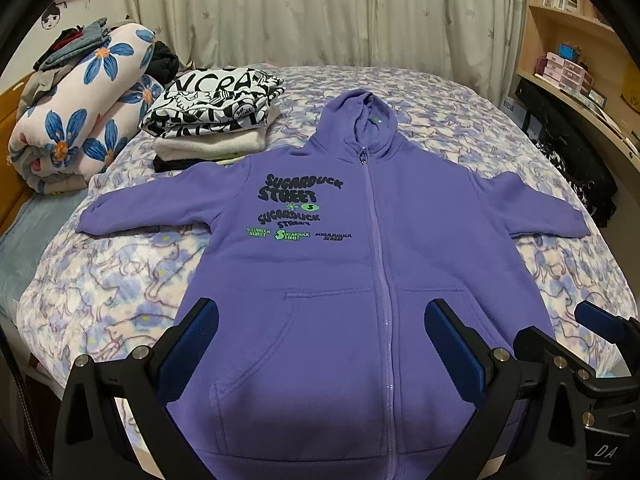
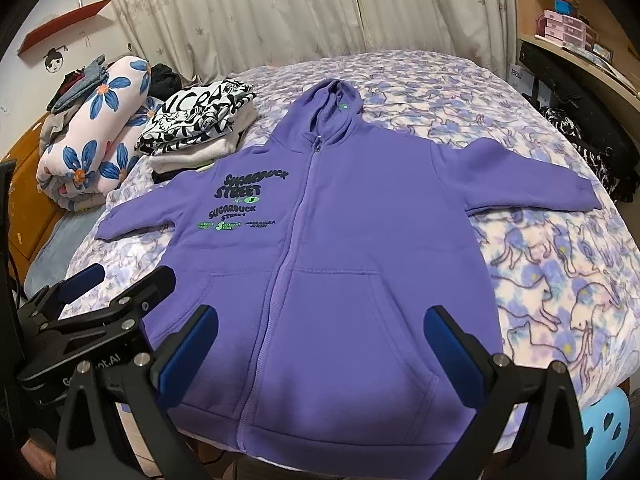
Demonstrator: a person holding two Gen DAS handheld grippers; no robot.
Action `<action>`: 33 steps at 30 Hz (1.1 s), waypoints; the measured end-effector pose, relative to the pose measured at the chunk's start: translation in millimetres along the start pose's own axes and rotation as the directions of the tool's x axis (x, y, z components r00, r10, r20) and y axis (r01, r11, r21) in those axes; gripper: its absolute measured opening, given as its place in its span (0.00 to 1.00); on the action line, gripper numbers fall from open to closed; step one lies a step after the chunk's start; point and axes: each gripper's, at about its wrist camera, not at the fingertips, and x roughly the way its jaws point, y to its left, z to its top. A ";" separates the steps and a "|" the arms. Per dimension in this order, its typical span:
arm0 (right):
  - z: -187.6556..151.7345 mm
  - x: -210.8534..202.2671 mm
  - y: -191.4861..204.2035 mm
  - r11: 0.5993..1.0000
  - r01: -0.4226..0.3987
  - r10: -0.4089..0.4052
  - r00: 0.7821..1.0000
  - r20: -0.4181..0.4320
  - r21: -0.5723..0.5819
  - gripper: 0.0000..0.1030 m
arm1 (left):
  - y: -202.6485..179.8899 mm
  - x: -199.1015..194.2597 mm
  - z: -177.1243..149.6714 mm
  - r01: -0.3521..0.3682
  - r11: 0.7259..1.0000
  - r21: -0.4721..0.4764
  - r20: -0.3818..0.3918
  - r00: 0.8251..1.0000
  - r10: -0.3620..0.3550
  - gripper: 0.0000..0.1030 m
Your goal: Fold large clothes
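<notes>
A purple zip hoodie (image 1: 360, 240) with "Sugarduck Street" print lies flat and face up on the bed, sleeves spread out, hood towards the curtains; it also shows in the right wrist view (image 2: 340, 240). My left gripper (image 1: 320, 312) is open and empty above the hoodie's hem, over the left pocket. My right gripper (image 2: 320, 320) is open and empty above the hem, over the right pocket. The right gripper also shows in the left wrist view (image 1: 560, 328) and the left gripper in the right wrist view (image 2: 120, 280).
A stack of folded clothes (image 1: 216, 108) topped by a black-and-white printed garment lies at the bed's back left, beside a rolled floral blanket (image 1: 84, 112). The bed has a purple cat-print cover (image 2: 540, 260). Wooden shelves (image 1: 580, 40) and dark clothing stand at the right.
</notes>
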 end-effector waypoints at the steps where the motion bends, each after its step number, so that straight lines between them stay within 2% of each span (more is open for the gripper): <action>1: 0.5 -0.7 0.7 1.000 -0.001 0.001 1.000 0.002 0.000 1.00 | 0.4 -1.0 -0.1 -0.002 1.000 -0.001 0.002 1.000 0.002 0.99; 19: 0.6 -0.1 3.6 1.000 -0.006 0.006 1.000 -0.002 -0.007 1.00 | 4.2 -4.0 -0.2 -0.063 0.998 0.029 0.006 0.998 0.063 0.99; 33: -0.1 13.8 2.6 1.000 -0.012 0.012 1.000 -0.020 0.004 1.00 | 6.8 7.3 0.5 -0.048 0.999 0.020 -0.032 0.998 0.048 0.99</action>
